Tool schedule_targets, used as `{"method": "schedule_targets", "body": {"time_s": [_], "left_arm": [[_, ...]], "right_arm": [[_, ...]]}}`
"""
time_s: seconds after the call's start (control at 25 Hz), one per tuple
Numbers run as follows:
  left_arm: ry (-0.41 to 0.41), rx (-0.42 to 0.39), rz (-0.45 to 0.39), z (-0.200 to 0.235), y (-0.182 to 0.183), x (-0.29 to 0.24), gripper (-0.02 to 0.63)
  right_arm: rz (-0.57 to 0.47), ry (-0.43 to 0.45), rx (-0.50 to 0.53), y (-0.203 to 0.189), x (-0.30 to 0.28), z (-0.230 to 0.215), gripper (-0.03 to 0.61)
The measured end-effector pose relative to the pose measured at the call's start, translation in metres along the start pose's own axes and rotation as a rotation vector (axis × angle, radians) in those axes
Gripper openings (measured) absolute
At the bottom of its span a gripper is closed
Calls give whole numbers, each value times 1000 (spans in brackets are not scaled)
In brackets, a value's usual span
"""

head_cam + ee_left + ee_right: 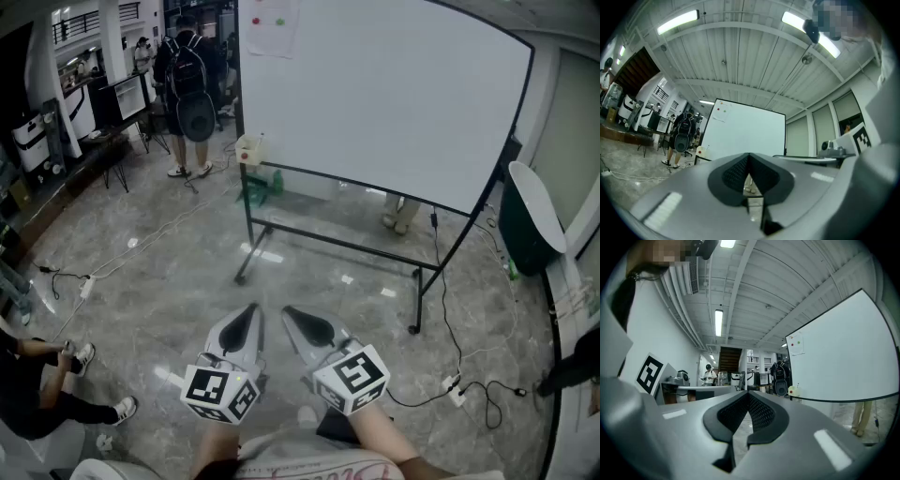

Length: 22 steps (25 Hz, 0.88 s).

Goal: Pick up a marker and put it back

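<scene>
A whiteboard (394, 94) on a black wheeled stand stands ahead of me. A small cream holder (248, 148) hangs at its lower left corner, and a thin marker (261, 138) sticks up from it. In the head view both grippers are low and side by side, well short of the board. My left gripper (254, 309) is shut with nothing between its jaws. My right gripper (287, 312) is shut and empty too. The left gripper view shows the closed tips (749, 159) pointing toward the board (745, 131) and holder (699, 151). In the right gripper view, the holder (793, 391) sits right of the closed tips (748, 397).
A person with a backpack (192, 84) stands at the far left of the board. Cables (94, 277) and a power strip (453, 389) lie on the stone floor. A seated person's legs (56, 394) are at the left edge. Someone's feet (398, 216) show behind the board.
</scene>
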<state>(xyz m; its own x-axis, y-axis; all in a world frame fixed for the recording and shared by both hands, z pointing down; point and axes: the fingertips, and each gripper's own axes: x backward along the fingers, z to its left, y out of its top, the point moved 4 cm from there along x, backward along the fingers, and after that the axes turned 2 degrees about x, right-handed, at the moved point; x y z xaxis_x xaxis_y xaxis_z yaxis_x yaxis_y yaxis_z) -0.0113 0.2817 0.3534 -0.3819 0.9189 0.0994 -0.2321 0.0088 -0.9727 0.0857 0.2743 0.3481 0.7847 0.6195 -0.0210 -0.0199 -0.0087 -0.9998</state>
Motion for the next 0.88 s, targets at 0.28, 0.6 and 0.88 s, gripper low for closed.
{"method": "schedule_targets", "body": {"time_s": [0.28,0.6,0.88], "left_arm": [[5,0,-8,-3,-7,-40,-2],[36,-7,-6,-3,-16,-77,0],[53,16,17,14,-24,-99,-1]], "right_arm": [[-16,11,17,3,-5,-37,0],[-13,44,17,-2,-16,-75,2],[8,47,-6,-12,-35,-96,0]]}}
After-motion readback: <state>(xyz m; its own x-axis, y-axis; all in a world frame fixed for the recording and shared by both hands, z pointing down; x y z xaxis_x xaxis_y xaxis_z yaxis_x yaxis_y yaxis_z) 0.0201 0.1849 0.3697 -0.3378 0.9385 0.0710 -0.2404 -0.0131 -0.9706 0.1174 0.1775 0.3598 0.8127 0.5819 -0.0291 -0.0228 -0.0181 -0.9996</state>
